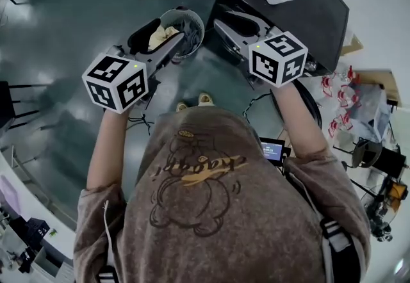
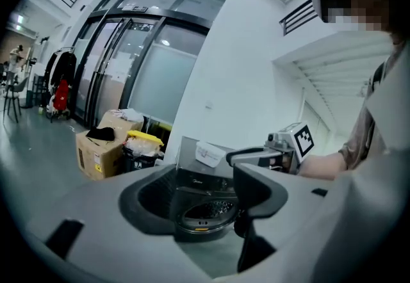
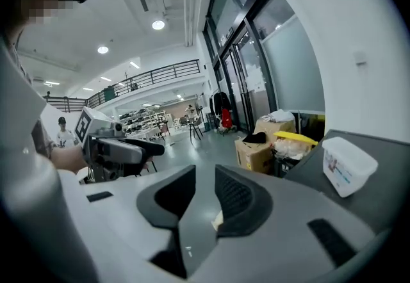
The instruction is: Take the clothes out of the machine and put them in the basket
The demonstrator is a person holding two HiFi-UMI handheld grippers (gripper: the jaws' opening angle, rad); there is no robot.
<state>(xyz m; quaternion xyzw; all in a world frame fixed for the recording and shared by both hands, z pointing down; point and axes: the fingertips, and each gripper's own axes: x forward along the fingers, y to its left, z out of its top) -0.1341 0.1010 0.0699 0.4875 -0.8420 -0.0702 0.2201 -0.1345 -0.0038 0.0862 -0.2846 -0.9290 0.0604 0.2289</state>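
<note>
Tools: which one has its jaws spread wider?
The left tool: a broad gap frames the washing machine's drum. On the right tool they stand much closer, nothing gripped.

The floor (image 1: 70, 13) is a glossy grey-green that throws back the ceiling light. On the far side a white wall (image 2: 243, 64) meets a tall run of glass doors (image 2: 128, 64) in dark frames, some of the panes frosted. A slatted vent (image 2: 298, 14) sits high on that wall. At the foot of the glass stand a cardboard box (image 2: 96, 151) and, just right of it, a dark bin topped in yellow (image 2: 145, 141). Farther left, a rack (image 2: 59, 86) holds a red garment, near some dark chairs (image 2: 13, 93). Round ceiling lamps (image 3: 159, 24) shine above a railed upper gallery (image 3: 150, 75), with shelving (image 3: 138, 120) far back.
</note>
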